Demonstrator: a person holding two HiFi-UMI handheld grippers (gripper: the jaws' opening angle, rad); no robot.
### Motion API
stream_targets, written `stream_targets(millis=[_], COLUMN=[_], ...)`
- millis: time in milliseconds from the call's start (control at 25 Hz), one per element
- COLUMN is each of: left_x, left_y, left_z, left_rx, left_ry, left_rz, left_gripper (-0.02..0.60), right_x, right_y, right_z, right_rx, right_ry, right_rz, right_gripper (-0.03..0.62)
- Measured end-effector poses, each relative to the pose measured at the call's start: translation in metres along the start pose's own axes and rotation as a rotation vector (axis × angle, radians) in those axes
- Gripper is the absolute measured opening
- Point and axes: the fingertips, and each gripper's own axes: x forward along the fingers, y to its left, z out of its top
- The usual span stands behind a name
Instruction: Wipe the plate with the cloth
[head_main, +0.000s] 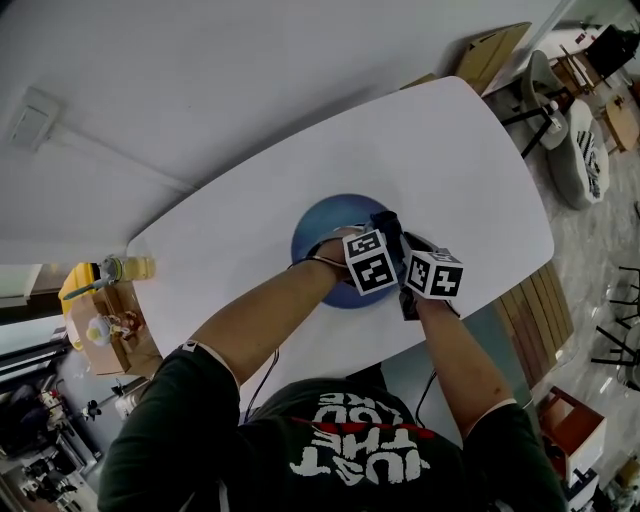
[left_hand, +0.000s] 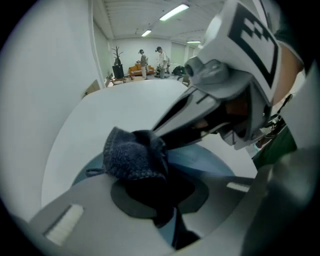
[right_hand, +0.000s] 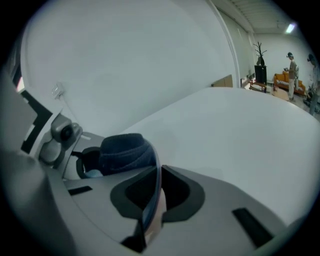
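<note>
Round blue plate (head_main: 322, 222) under a dark blue knitted cloth (left_hand: 134, 157)
The plate lies toward the near edge of the white oval bench (head_main: 450, 150). The cloth is gripped over it by the closed fingers of the left gripper (left_hand: 159, 200). The plate's rim is clamped by the fingers of the right gripper (right_hand: 152, 194).

text: "JUST THE" | on: black shirt (head_main: 250, 440) | seen upside down

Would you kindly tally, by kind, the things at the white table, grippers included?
plate: 1
cloth: 1
grippers: 2 (left gripper, right gripper)
Total: 4
</note>
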Motion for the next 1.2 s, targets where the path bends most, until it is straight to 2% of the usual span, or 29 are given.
stream_targets(millis=[200,320,520,600,720,840,1200], left_x=[-0.004,-0.006,-0.024,-0.034,-0.049,-0.063,-0.076], left_y=[-0.06,-0.085,-0.103,-0.101,-0.086,-0.061,0.019], left_z=[-0.004,-0.014,-0.053,-0.073,-0.106,-0.132,-0.152], left_rx=[0.013,0.037,0.063,0.065,0.053,-0.007,-0.19], left_ry=[-0.014,0.001,0.102,0.156,0.243,0.302,0.283], left_rz=[-0.172,-0.207,-0.292,-0.301,-0.27,-0.213,0.06], left_gripper=[0.051,0.051,0.049,0.049,0.049,0.049,0.05], right_x=[-0.001,0.0,0.0,-0.001,-0.002,-0.004,-0.003], right_y=[-0.003,-0.004,-0.004,-0.005,-0.005,-0.004,0.01], right_z=[0.0,0.001,0.0,0.0,-0.001,-0.002,-0.006], right_rx=[0.032,0.023,0.0,-0.011,-0.036,-0.052,-0.117], right_ry=[-0.01,-0.015,-0.024,-0.02,-0.015,-0.009,0.006], right_rz=[-0.011,-0.019,-0.026,-0.037,-0.048,-0.059,-0.053], right_gripper=[0.028,0.028,0.028,0.028,0.026,0.026,0.028])
